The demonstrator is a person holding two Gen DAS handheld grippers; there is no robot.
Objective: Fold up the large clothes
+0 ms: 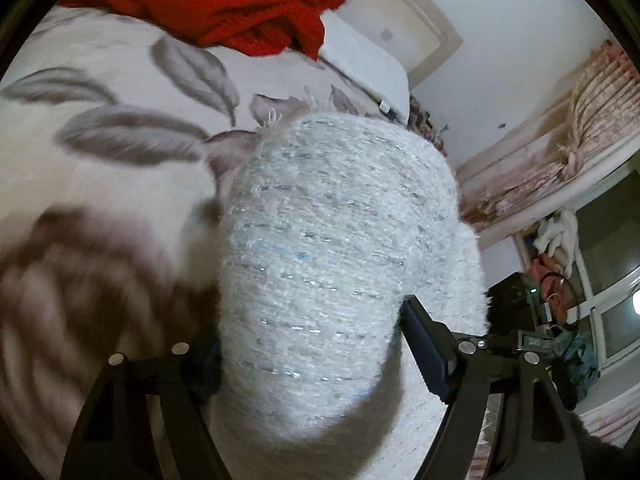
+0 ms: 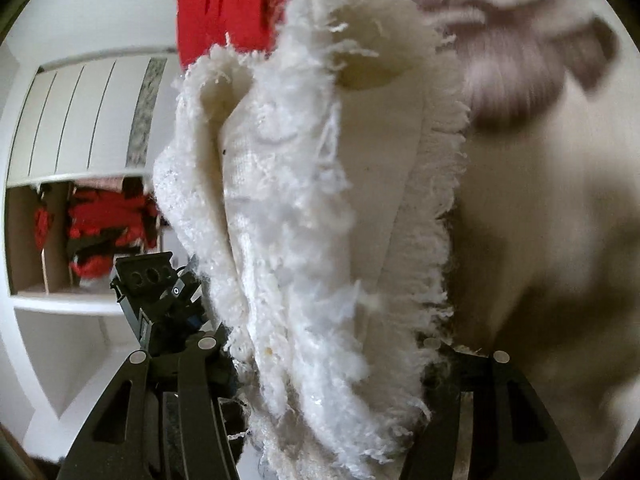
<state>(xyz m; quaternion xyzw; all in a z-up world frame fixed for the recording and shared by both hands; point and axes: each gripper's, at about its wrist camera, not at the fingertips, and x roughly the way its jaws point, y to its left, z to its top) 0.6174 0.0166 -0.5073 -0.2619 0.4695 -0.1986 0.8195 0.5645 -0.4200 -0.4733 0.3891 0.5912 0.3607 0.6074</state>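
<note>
A white fuzzy knit garment [image 1: 320,220] with silvery threads bulges up between the fingers of my left gripper [image 1: 312,344], which is shut on a thick fold of it above the bed. In the right wrist view the same garment [image 2: 304,208] shows its fringed edge and cream lining, bunched and hanging. My right gripper [image 2: 328,352] is shut on it, with the cloth filling the gap between both fingers. The left gripper's body [image 2: 160,292] shows just left of the cloth, and the right gripper's body [image 1: 536,320] shows at the right of the left wrist view.
The bedspread [image 1: 120,80], white with grey leaves, lies under the garment. A red garment [image 1: 224,0] is heaped at the bed's far side. A white wardrobe [image 2: 80,120] holds red clothes. Pink curtains [image 1: 580,120] and a window [image 1: 612,280] stand to the right.
</note>
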